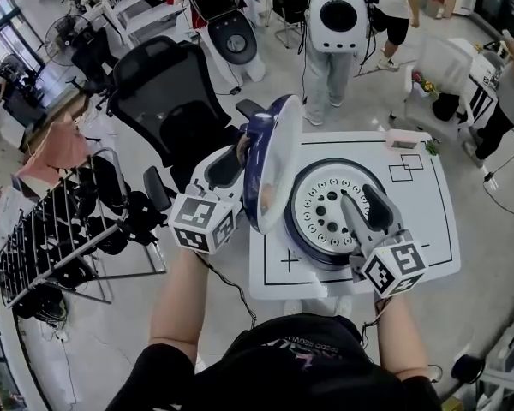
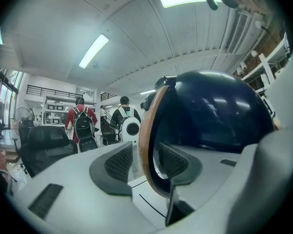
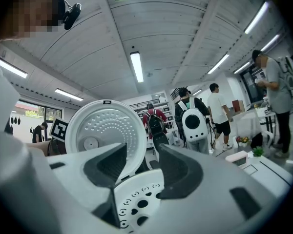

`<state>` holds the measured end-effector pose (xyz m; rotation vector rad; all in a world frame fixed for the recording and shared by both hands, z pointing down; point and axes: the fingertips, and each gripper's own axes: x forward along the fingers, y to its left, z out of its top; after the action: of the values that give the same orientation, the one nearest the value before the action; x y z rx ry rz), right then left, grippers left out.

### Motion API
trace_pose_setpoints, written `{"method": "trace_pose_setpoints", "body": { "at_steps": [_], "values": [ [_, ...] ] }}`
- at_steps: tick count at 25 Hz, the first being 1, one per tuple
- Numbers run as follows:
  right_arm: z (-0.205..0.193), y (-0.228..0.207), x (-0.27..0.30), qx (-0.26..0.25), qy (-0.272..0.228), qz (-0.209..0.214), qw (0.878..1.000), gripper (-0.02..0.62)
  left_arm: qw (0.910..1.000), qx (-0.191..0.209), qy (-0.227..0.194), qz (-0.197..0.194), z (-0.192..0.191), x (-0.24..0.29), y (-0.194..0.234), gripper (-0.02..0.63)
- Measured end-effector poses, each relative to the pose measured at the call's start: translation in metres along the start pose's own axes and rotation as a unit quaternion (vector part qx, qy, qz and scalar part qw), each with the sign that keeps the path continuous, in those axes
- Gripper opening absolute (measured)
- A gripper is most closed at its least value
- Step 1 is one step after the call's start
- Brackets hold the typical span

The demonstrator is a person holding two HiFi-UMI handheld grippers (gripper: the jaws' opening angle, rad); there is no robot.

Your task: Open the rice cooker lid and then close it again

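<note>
The lid [image 1: 270, 163] stands upright at the left edge of the rice cooker [image 1: 301, 240]. Your left gripper [image 1: 238, 154] straddles the lid's rim with its jaws apart, not pinching. Your right gripper [image 1: 360, 202] hovers empty over the cooker, jaws apart. Withdraw it from there, then close the left jaws squarely on the rim before swinging the lid down.

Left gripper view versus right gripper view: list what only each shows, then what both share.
Only the left gripper view shows the lid from its dark blue outer side, with its tan rim standing between the jaws.

Only the right gripper view shows the lid's white dimpled inner face, the perforated plate below the open jaws, and a pink box on the table.

Both show the lid standing open, a person's round white backpack, and ceiling lights.
</note>
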<state>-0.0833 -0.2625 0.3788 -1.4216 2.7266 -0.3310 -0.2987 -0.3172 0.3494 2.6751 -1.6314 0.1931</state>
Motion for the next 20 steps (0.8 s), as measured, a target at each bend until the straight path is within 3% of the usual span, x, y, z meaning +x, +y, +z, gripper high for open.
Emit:
{"method": "trace_pose_setpoints", "body": {
  "at_steps": [9, 20],
  "values": [
    [0.002, 0.003, -0.007, -0.007, 0.001, 0.006, 1.0, 0.196, 0.9997, -0.006, 0.0, 0.024, -0.006, -0.021, 0.007, 0.21],
    [0.012, 0.013, -0.044, -0.019, 0.004, 0.064, 0.998, 0.198, 0.9932, -0.02, -0.004, 0.115, -0.006, -0.096, -0.012, 0.259]
  ]
}}
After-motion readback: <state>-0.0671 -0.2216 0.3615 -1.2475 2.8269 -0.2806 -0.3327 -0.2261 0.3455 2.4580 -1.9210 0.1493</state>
